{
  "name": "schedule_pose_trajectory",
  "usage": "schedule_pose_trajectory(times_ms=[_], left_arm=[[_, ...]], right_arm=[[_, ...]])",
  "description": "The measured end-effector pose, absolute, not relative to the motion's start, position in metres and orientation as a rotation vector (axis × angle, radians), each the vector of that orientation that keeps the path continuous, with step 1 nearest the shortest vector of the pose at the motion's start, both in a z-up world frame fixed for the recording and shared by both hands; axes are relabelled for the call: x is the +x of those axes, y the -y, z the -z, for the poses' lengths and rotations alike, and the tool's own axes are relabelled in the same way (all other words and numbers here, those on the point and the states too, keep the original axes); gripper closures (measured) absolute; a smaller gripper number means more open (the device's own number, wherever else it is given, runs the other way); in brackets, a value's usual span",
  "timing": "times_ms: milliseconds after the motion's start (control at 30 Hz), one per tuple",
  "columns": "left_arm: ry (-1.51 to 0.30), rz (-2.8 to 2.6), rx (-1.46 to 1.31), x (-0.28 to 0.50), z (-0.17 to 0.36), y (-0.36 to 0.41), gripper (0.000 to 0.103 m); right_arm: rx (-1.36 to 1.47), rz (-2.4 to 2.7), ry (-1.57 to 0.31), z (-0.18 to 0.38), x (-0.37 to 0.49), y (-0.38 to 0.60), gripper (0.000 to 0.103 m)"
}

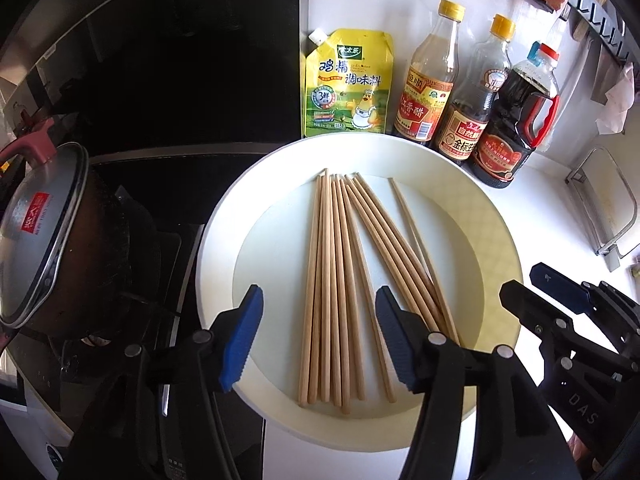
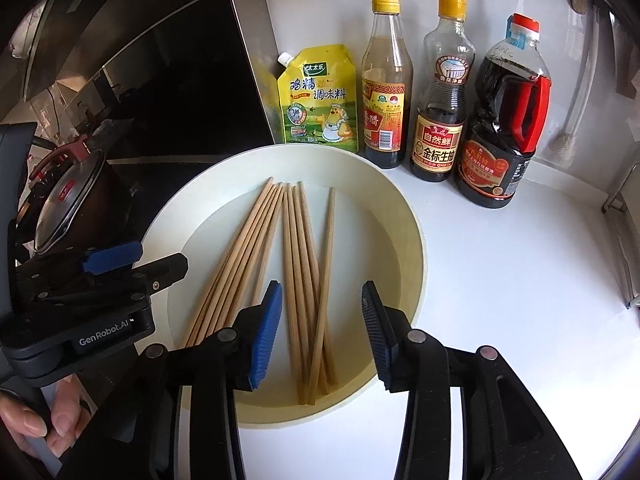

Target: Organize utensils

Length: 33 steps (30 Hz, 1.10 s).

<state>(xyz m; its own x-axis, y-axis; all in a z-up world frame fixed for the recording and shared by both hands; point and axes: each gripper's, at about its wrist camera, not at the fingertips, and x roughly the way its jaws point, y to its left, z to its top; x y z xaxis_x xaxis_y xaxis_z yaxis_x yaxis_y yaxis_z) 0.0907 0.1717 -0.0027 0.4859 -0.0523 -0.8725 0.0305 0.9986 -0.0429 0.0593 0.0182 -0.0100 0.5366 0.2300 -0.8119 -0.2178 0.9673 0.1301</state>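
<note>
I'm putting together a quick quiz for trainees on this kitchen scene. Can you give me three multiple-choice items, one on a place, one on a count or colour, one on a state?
1. Where do the chopsticks lie?
A. Inside the round white tray
B. On the bare counter
C. On the pot lid

2. How many bottles stand beside the yellow pouch?
A. One
B. Three
C. Five

3. How do the left gripper and right gripper stand?
A. Both shut on chopsticks
B. One holds a bottle
C. Both with fingers apart, holding nothing

Answers:
1 A, the sticks rest on the tray floor within its rim.
2 B, two yellow-capped bottles and one red-capped jug stand in a row.
3 C, each wrist view shows a gap between the fingers, with the chopsticks lying loose below.
</note>
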Motion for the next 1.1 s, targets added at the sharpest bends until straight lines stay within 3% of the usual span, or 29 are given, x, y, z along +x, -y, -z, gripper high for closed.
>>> schedule_pose_trajectory(times_ms=[667,1100], left_arm=[[-1.022,0.002,-0.023,0.073,-0.01,-0.182,0.018],[-1.007,0.003,-0.016,0.07,-0.015,-0.179,0.016]], right_arm=[[0.009,-0.273,-0.956,0.004,0.044,-0.024,0.045],[0.021,-0.242,-0.955,0.003,0.046,-0.015,0.043]])
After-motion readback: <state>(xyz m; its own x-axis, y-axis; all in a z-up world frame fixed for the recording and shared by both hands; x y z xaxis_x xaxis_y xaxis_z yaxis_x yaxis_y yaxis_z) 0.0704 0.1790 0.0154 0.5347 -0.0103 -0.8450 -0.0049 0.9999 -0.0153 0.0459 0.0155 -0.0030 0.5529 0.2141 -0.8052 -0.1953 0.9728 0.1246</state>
